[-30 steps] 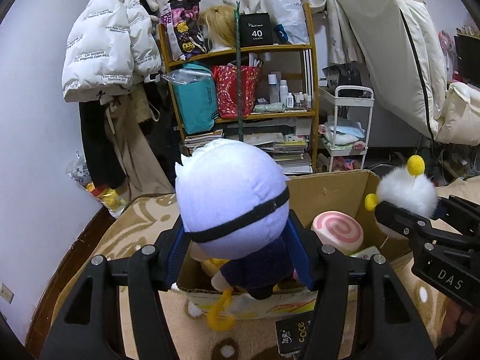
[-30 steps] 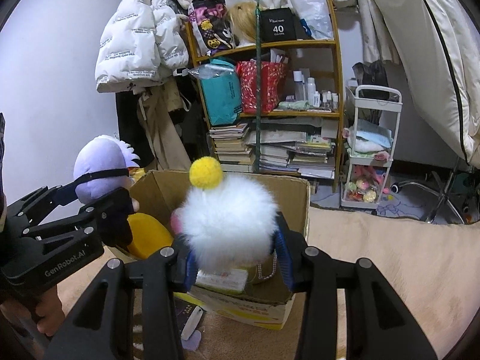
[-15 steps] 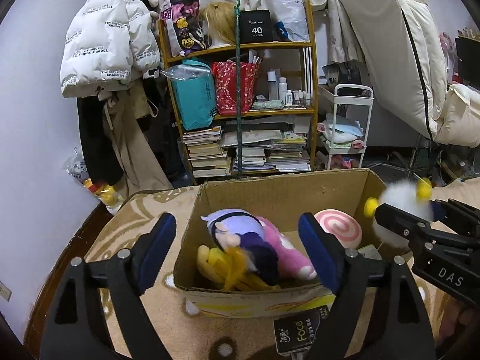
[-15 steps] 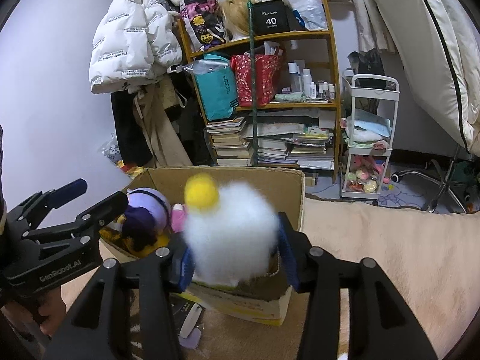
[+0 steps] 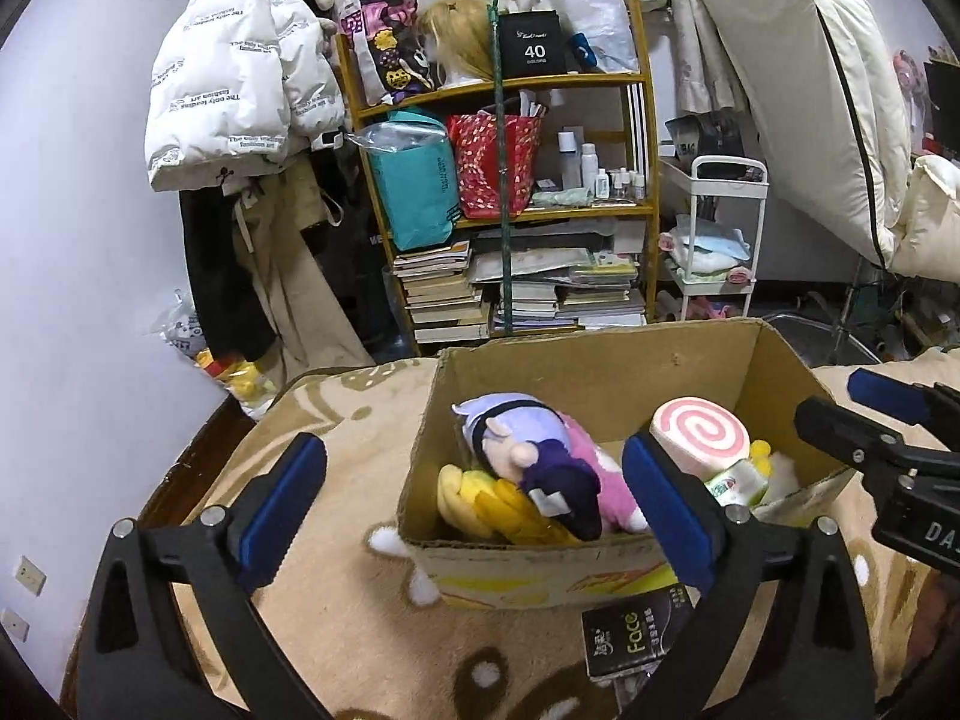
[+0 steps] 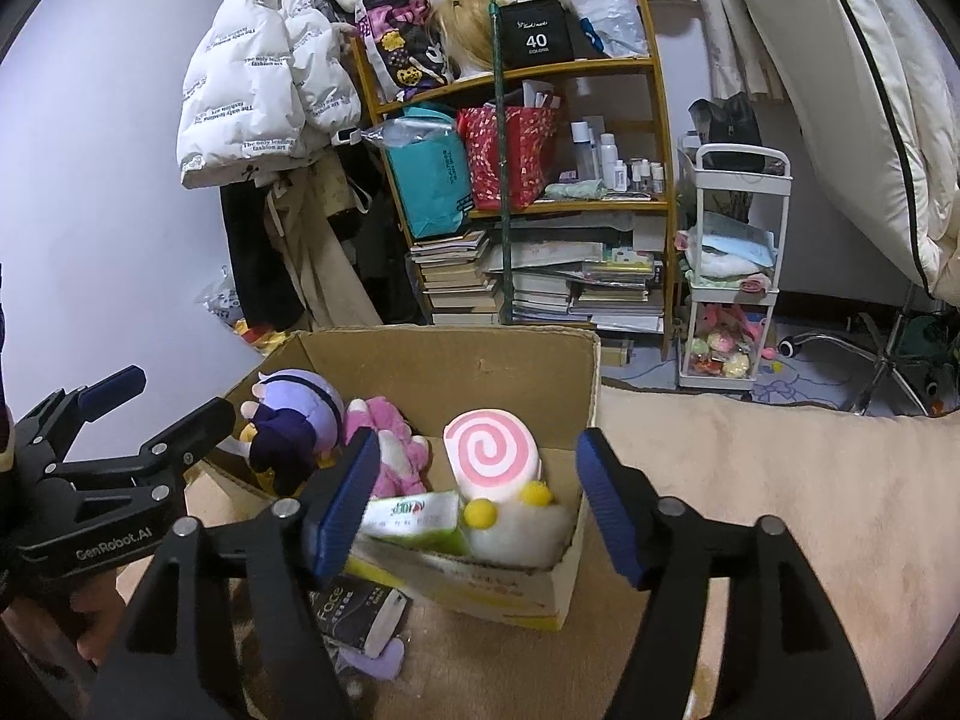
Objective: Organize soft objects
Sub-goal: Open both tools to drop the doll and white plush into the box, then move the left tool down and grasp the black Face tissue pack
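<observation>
A cardboard box (image 5: 600,366) (image 6: 456,354) stands on the beige blanket. In it lie a purple-haired doll (image 5: 528,450) (image 6: 294,420), a pink plush (image 6: 390,456), a yellow plush (image 5: 480,498), a pink swirl cushion (image 5: 702,435) (image 6: 492,456), a white fluffy toy with yellow pompoms (image 6: 516,522) and a green-and-white pack (image 6: 414,516). My left gripper (image 5: 474,510) is open and empty above the box's near left side. My right gripper (image 6: 474,498) is open and empty above the near right side.
A black "Face" tissue pack (image 5: 636,642) (image 6: 354,612) lies on the blanket (image 6: 750,480) in front of the box. Behind stand a cluttered wooden shelf (image 5: 516,192), a white trolley (image 6: 732,264), hanging coats (image 5: 240,78) and a wall on the left.
My left gripper opened and dropped the purple-haired doll into the box. My right gripper then opened and the white fluffy toy fell into the box's near right corner.
</observation>
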Motion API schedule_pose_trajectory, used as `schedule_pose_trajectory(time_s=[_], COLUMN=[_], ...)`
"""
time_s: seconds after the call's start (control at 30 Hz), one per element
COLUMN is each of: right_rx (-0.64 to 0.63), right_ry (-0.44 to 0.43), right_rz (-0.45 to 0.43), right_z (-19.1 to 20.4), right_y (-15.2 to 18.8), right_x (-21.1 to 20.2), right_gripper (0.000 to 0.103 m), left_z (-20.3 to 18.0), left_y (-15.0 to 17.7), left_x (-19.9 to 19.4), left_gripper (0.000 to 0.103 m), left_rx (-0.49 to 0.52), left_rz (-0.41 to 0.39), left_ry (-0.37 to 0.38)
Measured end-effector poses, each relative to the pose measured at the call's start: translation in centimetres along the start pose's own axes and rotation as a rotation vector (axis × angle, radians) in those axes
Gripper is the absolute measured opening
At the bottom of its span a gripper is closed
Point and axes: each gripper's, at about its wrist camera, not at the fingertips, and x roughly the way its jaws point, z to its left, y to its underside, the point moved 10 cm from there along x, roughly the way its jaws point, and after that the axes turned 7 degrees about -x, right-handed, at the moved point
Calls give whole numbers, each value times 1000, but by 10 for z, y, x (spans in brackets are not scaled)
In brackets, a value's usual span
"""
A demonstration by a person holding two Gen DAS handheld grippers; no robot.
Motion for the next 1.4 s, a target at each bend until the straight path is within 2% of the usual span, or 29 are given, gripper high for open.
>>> schedule_pose_trajectory(time_s=[0.13, 0.23, 0.43, 0.6, 0.8, 1.07, 1.4], right_rx=[-9, -11, -21, -35, -34, -19, -25], right_ry=[5, 12, 21, 32, 36, 42, 69], right_rz=[-3, -11, -9, -13, 7, 62, 106], right_z=[1, 1, 5, 9, 13, 9, 1], right_y=[1, 3, 9, 11, 21, 38, 52], right_x=[-11, -21, -37, -47, -54, -54, -51], right_gripper=[77, 87, 92, 103, 103, 103, 103], left_z=[3, 4, 4, 3, 1, 5, 4], left_y=[4, 8, 18, 26, 39, 59, 62], left_x=[-9, -16, -32, -45, -58, -61, -50], left_gripper=[99, 99, 99, 99, 99, 99, 99], left_rx=[-3, -3, -16, 2, -20, -23, 0], left_rz=[6, 17, 45, 57, 94, 160, 191], left_ry=[6, 8, 33, 35, 69, 66, 52])
